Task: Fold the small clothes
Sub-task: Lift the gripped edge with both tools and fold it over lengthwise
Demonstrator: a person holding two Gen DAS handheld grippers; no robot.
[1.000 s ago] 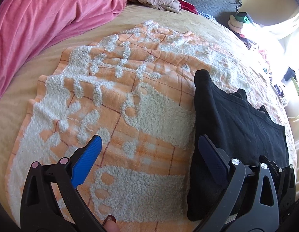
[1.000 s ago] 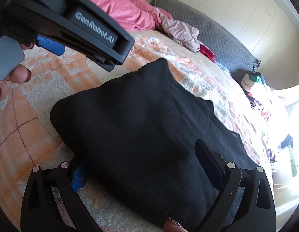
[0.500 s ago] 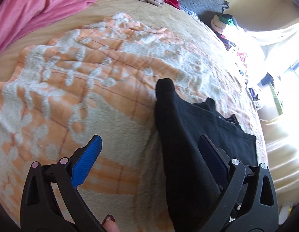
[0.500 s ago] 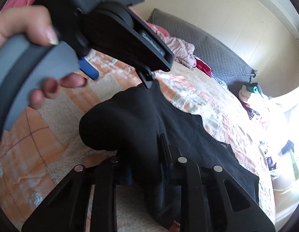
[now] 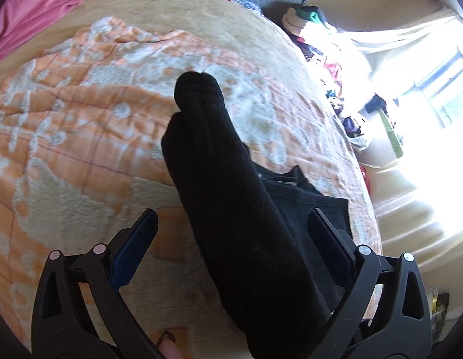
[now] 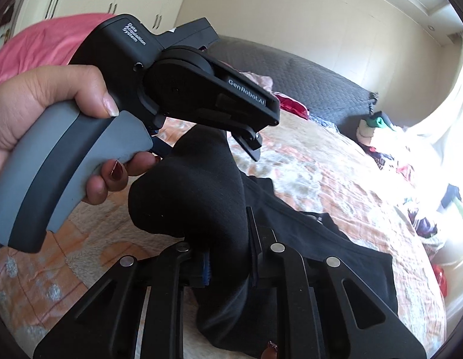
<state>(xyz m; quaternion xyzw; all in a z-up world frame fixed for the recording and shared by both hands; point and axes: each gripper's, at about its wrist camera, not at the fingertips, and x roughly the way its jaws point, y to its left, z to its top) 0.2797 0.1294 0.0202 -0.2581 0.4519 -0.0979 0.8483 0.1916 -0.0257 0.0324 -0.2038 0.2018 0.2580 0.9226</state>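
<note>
Lifted since a second ago, the black garment [image 6: 201, 197] now rises in a bunched fold off the orange blanket [image 5: 81, 149] — right gripper [image 6: 228, 257] closing, pinching it. Left gripper [image 5: 231, 239] gapes unclenched, fold at its twelve o'clock.

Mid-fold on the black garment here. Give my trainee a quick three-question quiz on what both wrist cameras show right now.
1. True or false: the right gripper is clamped on the black garment.
2. The left gripper is: A open, B shut on the garment, C out of view?
3. What lies under the garment?

Key: 1 true, its jaws closing on a raised fold. 2 A, fabric between the jaws, pads clear. 3 the orange and white fleece blanket.
</note>
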